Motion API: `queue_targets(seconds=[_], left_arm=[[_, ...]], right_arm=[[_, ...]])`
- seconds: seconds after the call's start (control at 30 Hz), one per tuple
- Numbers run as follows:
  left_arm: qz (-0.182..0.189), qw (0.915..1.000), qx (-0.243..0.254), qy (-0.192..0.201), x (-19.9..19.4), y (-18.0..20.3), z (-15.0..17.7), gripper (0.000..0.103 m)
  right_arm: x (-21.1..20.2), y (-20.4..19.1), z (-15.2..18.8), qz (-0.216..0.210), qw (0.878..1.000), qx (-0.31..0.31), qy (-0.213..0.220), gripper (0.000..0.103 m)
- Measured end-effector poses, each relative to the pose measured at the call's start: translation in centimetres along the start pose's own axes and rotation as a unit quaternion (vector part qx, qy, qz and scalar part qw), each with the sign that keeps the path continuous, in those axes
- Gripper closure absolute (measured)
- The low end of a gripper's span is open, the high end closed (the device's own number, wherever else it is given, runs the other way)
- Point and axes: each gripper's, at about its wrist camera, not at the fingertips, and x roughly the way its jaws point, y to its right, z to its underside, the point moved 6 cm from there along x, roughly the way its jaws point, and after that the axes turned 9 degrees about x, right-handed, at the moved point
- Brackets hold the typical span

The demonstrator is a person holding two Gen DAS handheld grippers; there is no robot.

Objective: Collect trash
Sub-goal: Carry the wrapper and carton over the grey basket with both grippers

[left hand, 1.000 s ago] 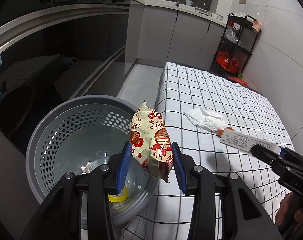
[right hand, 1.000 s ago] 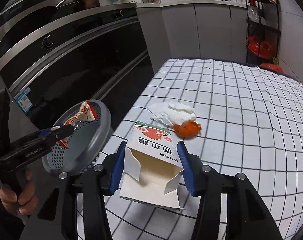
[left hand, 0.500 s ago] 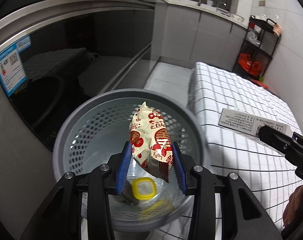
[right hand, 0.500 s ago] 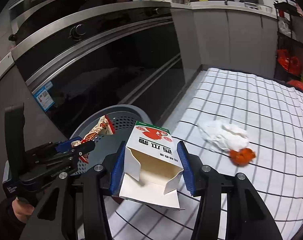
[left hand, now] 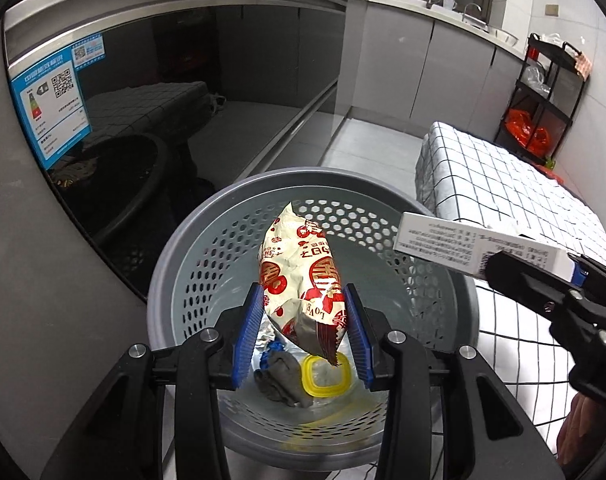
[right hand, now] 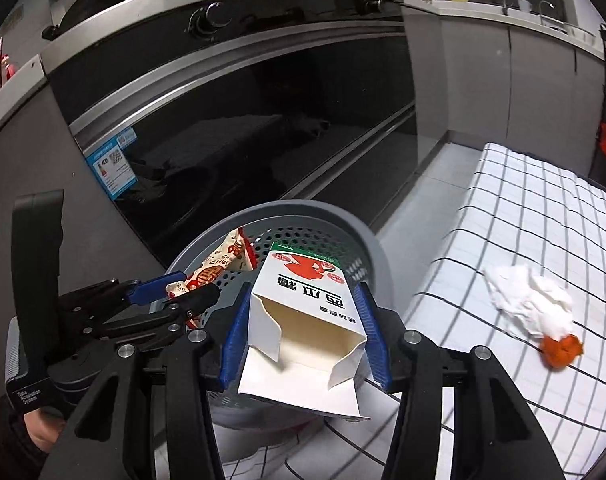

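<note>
hovering over the grey perforated bin (left hand: 191,264), where a second ago it hung above the checked tablecloth's (left hand: 503,184) edge: left gripper (left hand: 303,336), blue pads pinching the lower end of a red-and-cream snack packet (left hand: 299,276). packet's long axis points away from the gripper, toward the bin's far wall. right gripper (right hand: 305,332), now nearer the bin's right rim, jaws clamped on a white carton (right hand: 303,320), open flaps toward the camera, printed end toward the bin. inside the bin: yellow lid (left hand: 325,374), grey wad (left hand: 281,376). on the cloth, right of the bin: crumpled tissue (right hand: 527,300), orange scrap (right hand: 561,350).
</note>
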Motion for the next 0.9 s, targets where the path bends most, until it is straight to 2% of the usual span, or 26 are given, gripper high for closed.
queue_targets(seconds=[0.37,0.9], left_arm=[[-0.013,0.9997,-0.011,-0.017,0.6,-1.6,0.7,0.063],[0.004,0.9992,-0.019,-0.035,1.3,-2.0,1.1,0.063]], right_arm=[[3.3,-0.8,0.3,-0.002,0.999,0.004,-0.032,0.054],[4.9,-1.2,0.4,-0.002,0.998,0.007,-0.058,0.054]])
